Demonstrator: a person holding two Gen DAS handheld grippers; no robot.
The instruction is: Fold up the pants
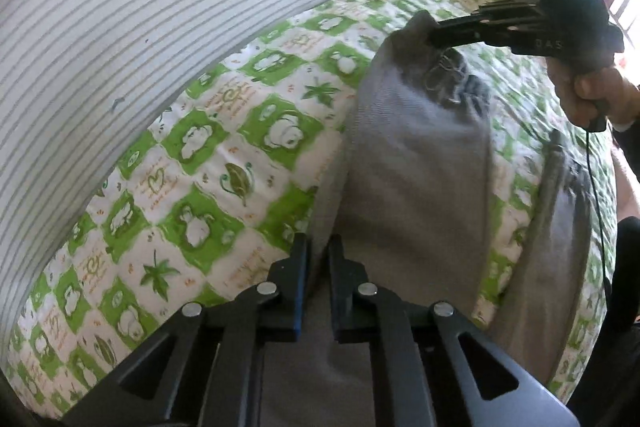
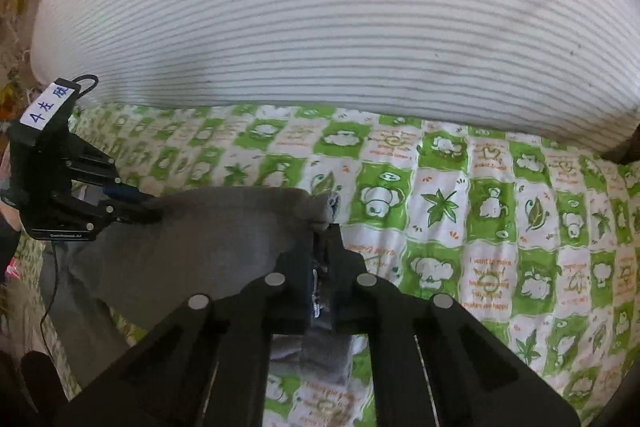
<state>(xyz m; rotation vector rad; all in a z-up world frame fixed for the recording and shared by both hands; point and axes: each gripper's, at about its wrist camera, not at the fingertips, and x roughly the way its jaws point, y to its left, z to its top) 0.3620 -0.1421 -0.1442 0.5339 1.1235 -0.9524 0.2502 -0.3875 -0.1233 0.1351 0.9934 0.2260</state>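
Left claw (image 1: 318, 259) is pinched narrow on a fold of the grey pants (image 1: 420, 163), cloth running right up between its tips. The right claw (image 2: 326, 247) is clamped down the same way on the other corner of that lifted edge, where a bit of dark trim bunches up, maybe the waistband, but it's too blurry to say. So both claws have cloth, and the edge between them hangs stretched, a little above the bed (image 1: 224, 155).

Taking the pants as the landmark: the lifted part sits in the middle of the green-and-white checked bedsheet, and the rest of the pants trails down toward the person's side and over the bed's near edge. Beyond the pants, on the far side, there's a big striped pillow (image 2: 320, 19), near but not touching the cloth. To the right of the pants in the right wrist view is a long stretch of open sheet.

My read on progress: this looks like mid-fold. The edge is picked up and being carried, but nothing is laid flat and squared off yet, so the fold itself and any smoothing are still to do. How many folds are already in, I can't tell.

Room-wise, the open sheet beside the pants looks like the easy place to set down. The pillow limits going farther back, and the hanging part could drag at the bed's edge.
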